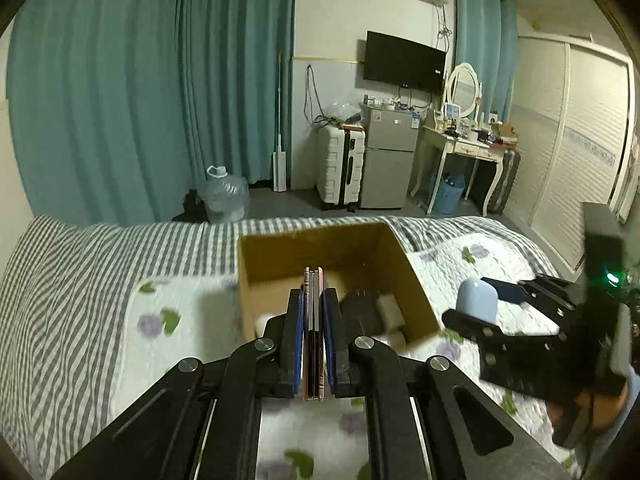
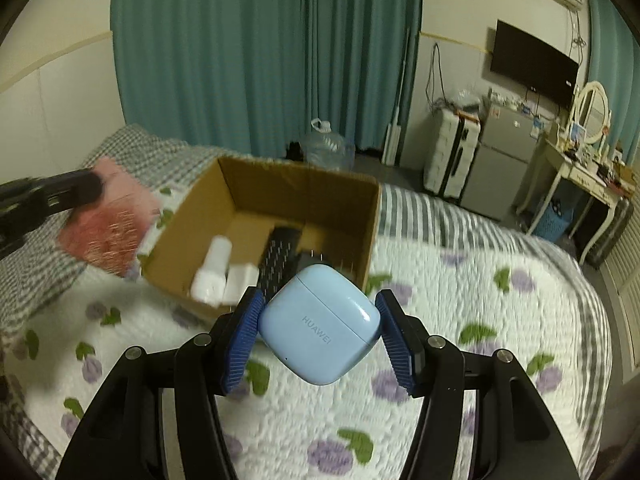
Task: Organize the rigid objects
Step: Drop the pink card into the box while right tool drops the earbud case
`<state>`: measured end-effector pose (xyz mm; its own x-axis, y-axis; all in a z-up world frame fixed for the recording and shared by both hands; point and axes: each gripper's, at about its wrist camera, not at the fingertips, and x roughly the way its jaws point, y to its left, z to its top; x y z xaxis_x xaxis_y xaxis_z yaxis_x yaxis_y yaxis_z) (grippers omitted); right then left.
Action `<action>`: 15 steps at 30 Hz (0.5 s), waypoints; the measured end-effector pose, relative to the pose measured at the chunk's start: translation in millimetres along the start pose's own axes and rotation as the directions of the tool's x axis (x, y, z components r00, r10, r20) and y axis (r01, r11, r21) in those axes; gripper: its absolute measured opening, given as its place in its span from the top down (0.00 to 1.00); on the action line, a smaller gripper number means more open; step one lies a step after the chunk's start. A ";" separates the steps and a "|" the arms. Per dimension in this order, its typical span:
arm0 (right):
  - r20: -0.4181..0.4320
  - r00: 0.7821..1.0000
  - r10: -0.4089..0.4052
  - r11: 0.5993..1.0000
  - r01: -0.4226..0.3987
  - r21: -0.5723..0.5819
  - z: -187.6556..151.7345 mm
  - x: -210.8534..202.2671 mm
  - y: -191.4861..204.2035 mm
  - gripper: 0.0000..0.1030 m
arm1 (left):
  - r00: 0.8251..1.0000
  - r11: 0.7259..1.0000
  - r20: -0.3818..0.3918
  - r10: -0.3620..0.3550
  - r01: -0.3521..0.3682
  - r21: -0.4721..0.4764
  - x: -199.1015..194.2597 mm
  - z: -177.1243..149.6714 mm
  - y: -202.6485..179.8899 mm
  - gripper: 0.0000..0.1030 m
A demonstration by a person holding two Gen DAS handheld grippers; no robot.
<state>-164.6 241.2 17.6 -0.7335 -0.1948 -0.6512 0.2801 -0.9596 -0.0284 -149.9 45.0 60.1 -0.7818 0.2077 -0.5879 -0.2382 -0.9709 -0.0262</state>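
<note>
My left gripper (image 1: 313, 300) is shut on a thin pink phone (image 1: 313, 320) held edge-on, just in front of the open cardboard box (image 1: 280, 256) on the bed. In the right wrist view the phone shows as a blurred pink slab (image 2: 108, 224) left of the box (image 2: 296, 184). My right gripper (image 2: 320, 320) is shut on a light blue Huawei earbud case (image 2: 320, 324), held above the quilt near the box's front corner. The case also shows in the left wrist view (image 1: 478, 300). The box holds a black remote (image 2: 278, 256), a white bottle (image 2: 214, 264) and a white block (image 2: 240, 280).
The bed has a floral quilt (image 2: 460, 360) over a grey striped sheet (image 1: 80, 272). Beyond the bed are a water jug (image 1: 224, 196), a white suitcase (image 1: 340, 168), a small fridge (image 1: 388, 160), a dressing table (image 1: 460, 144), teal curtains and a wardrobe.
</note>
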 end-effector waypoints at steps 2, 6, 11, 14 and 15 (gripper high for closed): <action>0.004 1.000 0.004 1.000 -0.004 0.004 5.2 7.5 -3.2 0.44 | 1.000 1.000 -0.026 0.009 -0.008 0.005 30.4 7.4 -3.3 0.91; -0.004 1.000 0.011 1.000 -0.011 -0.003 7.0 29.2 -8.4 0.44 | 0.995 1.000 -0.097 0.009 -0.010 -0.011 86.8 2.5 -0.4 0.91; -0.036 0.999 0.019 1.000 -0.019 0.000 0.3 58.5 -16.5 0.44 | 0.985 1.000 -0.169 0.014 -0.016 -0.007 141.9 -16.1 4.7 0.91; -0.048 0.999 0.018 1.000 -0.019 -0.002 -0.4 67.7 -17.8 0.44 | 0.984 1.000 -0.176 0.015 -0.017 -0.008 148.4 -19.1 7.1 0.87; -0.049 0.999 0.016 1.000 -0.016 -0.003 0.0 69.4 -18.0 0.44 | 0.986 1.000 -0.166 0.017 -0.018 -0.003 146.4 -17.9 6.7 0.87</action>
<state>-220.5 245.0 -27.0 -0.6975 -0.2002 -0.6880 0.2937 -0.9557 -0.0197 -255.7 66.7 -40.6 -0.6790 0.1681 -0.7146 -0.2224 -0.9748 -0.0180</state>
